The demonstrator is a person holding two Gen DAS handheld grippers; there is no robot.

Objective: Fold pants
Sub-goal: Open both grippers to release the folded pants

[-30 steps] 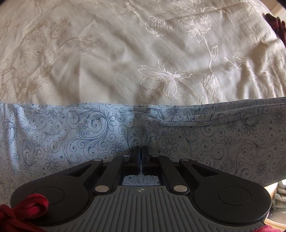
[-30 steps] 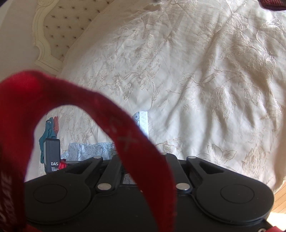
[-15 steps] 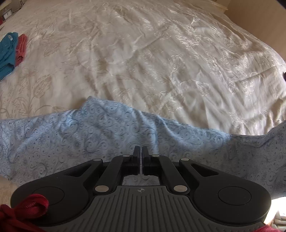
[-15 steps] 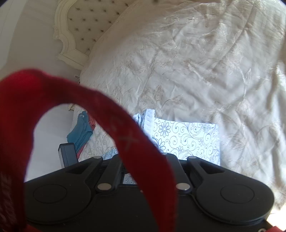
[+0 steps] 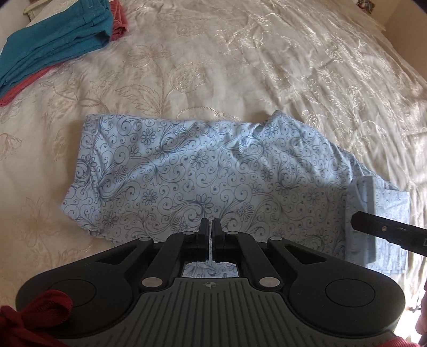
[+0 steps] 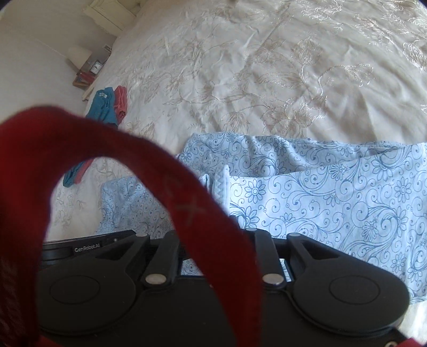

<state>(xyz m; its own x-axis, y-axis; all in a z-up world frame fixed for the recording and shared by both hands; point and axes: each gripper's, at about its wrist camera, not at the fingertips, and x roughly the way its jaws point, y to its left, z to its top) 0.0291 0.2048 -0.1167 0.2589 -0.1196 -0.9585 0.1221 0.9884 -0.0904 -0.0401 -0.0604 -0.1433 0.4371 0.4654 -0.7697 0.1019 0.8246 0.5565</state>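
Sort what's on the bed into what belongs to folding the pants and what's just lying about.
Part of the job:
- blue floral pants
- left gripper, shut on the pants' near edge
- right gripper, jaws opening over the pants

Just lying about:
- teal folded garment
- pink garment under it
- cream bedspread

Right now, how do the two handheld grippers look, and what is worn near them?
Left gripper: black linkage arms with silver pivot pins, grey ribbed body bearing a small crosshair mark. Right gripper: black too, partly hidden by a red strap. Dark red fabric lies beside the left gripper.

A cream embroidered bedspread (image 5: 240, 66) fills the room, sunlit, beside a pale wall (image 6: 32, 53).
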